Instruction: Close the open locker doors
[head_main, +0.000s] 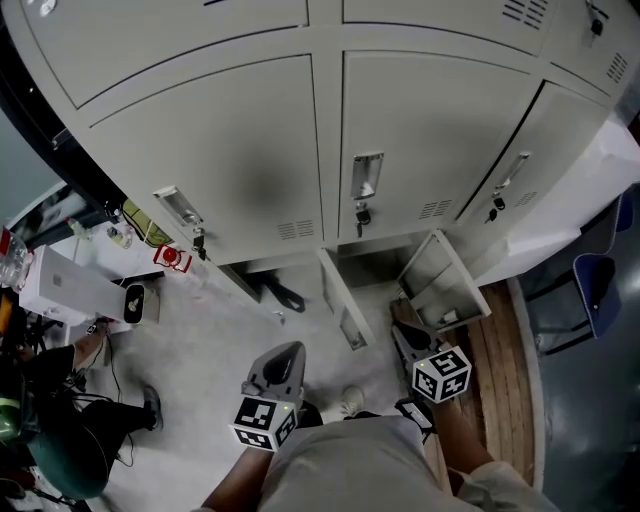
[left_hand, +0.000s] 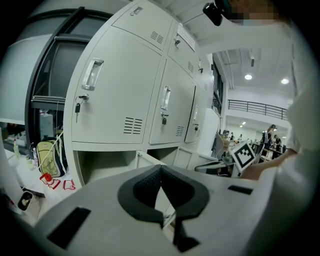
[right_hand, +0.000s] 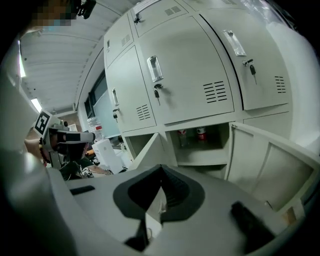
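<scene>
My left gripper (head_main: 283, 352) and right gripper (head_main: 404, 336) are pale grey shells, each bearing a cube (head_main: 265, 421) of black-and-white square markers. My fingers (left_hand: 144, 189) are black ribbed pads. I wear a pale shirt (head_main: 350, 465).

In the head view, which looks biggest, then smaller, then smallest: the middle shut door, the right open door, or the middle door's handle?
1. Middle shut door
2. Right open door, though it stands farther from the camera and turned, so it may only look smaller
3. Handle
</scene>
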